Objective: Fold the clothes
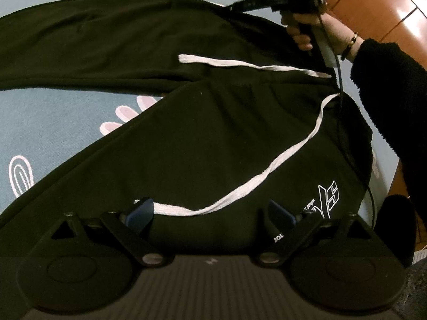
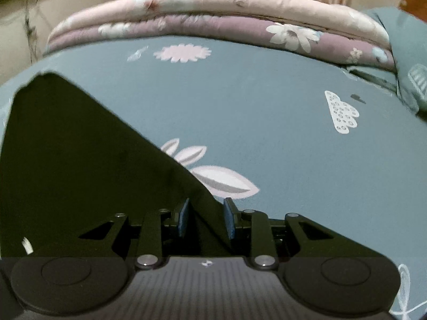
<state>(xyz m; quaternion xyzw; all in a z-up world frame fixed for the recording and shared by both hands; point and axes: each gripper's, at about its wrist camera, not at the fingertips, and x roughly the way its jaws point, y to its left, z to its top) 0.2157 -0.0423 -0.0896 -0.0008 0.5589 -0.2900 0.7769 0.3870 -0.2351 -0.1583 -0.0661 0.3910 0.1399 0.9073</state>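
Black drawstring trousers (image 1: 202,138) lie spread on the bed sheet (image 1: 53,122), legs splayed toward the frame's left, so folding looks barely begun. The left hand-held gripper (image 1: 210,213) hovers wide apart over the waistband and white drawstring (image 1: 267,170). The right hand-held gripper (image 2: 206,218), narrowed, straddles a fabric edge; whether it pinches is unclear.

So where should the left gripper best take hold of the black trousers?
Probably the waistband edge of the black trousers, coming in low from the near side. It lies flat just ahead of the open left gripper; avoid the loose white drawstring.
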